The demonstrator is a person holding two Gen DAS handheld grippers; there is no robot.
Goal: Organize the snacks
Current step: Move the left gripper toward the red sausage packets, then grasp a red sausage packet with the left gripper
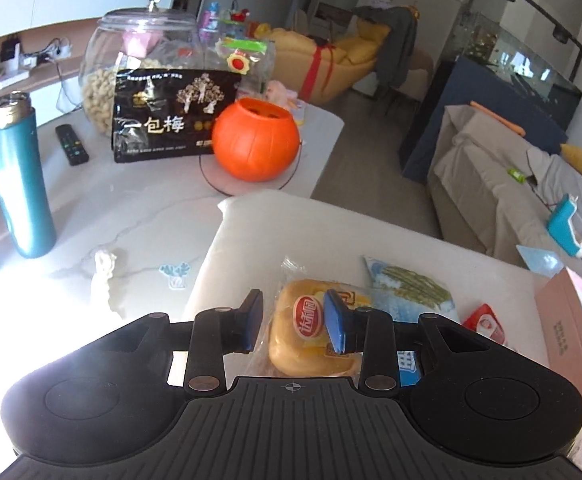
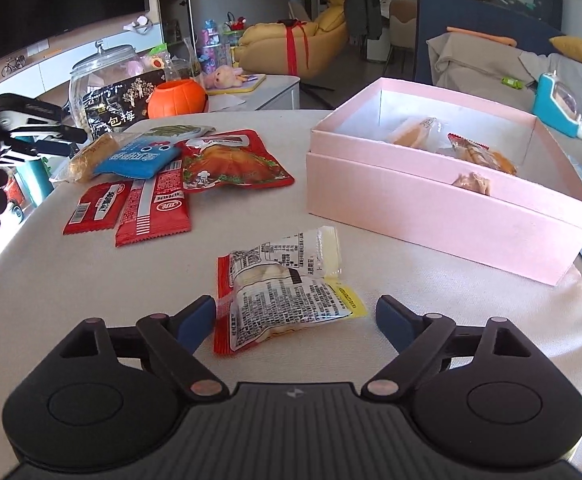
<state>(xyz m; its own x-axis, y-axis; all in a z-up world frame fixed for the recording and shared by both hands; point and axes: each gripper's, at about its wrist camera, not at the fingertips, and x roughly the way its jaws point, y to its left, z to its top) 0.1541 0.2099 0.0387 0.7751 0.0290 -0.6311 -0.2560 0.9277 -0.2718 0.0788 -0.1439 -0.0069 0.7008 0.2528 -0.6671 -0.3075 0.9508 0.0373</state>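
I see a glossy clear-plastic wrapper on the round yellow bun (image 1: 311, 340) and crinkled shiny film on the red-edged printed snack packet (image 2: 283, 300). The pale cloth mat (image 2: 91, 280) looks matt and woven, the open pink cardboard box (image 2: 431, 204) smooth and matt. My gripper bodies are matt black ribbed plastic.

Box (image 2: 443, 200) sits right on the cloth (image 2: 91, 300), snacks inside. Packet pile (image 2: 171, 176) lies far left. One packet (image 2: 287, 296) lies near, centre. Jar (image 2: 91, 80) and pumpkin pail (image 2: 177, 98) stand behind the pile.
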